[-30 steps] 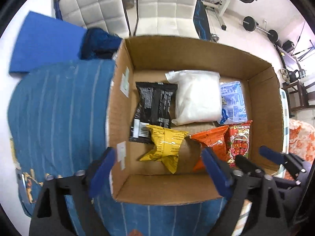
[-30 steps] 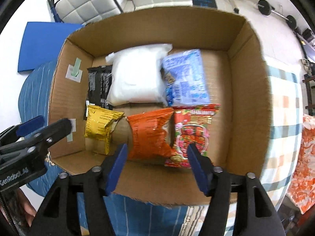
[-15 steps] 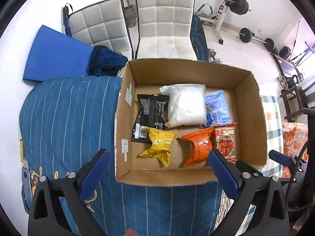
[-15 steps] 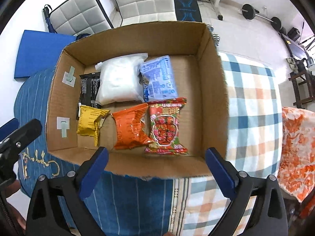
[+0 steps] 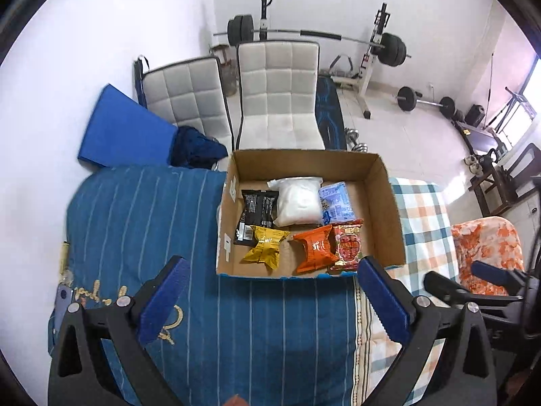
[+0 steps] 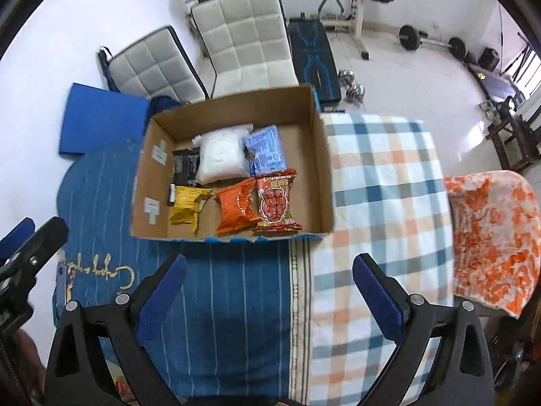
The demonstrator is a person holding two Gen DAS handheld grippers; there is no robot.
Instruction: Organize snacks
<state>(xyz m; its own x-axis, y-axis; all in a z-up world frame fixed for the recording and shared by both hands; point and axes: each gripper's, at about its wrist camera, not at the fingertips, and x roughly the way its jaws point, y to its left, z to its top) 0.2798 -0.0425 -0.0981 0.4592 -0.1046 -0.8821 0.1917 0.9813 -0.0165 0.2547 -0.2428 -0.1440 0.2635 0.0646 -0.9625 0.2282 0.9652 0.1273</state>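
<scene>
An open cardboard box (image 5: 382, 203) (image 6: 318, 155) sits on the covered surface. Inside lie a black packet (image 5: 255, 211) (image 6: 184, 169), a white bag (image 5: 297, 201) (image 6: 221, 159), a pale blue packet (image 5: 338, 201) (image 6: 265, 154), a yellow packet (image 5: 265, 247) (image 6: 186, 204), an orange packet (image 5: 314, 247) (image 6: 236, 206) and a red packet (image 5: 348, 245) (image 6: 275, 201). My left gripper (image 5: 274, 304) hovers open and empty well short of the box. My right gripper (image 6: 268, 299) is likewise open and empty, back from the box's near wall.
A blue striped cloth (image 5: 142, 223) (image 6: 233, 297) and a checked cloth (image 6: 382, 182) cover the surface. An orange patterned cloth (image 6: 493, 230) lies right. Two white chairs (image 5: 277, 98), a blue mat (image 5: 121, 132) and weight equipment (image 5: 378, 47) stand beyond.
Both grippers have pulled up and back from the box, which now looks much smaller. The right gripper has spread wider. The snacks have not moved.
</scene>
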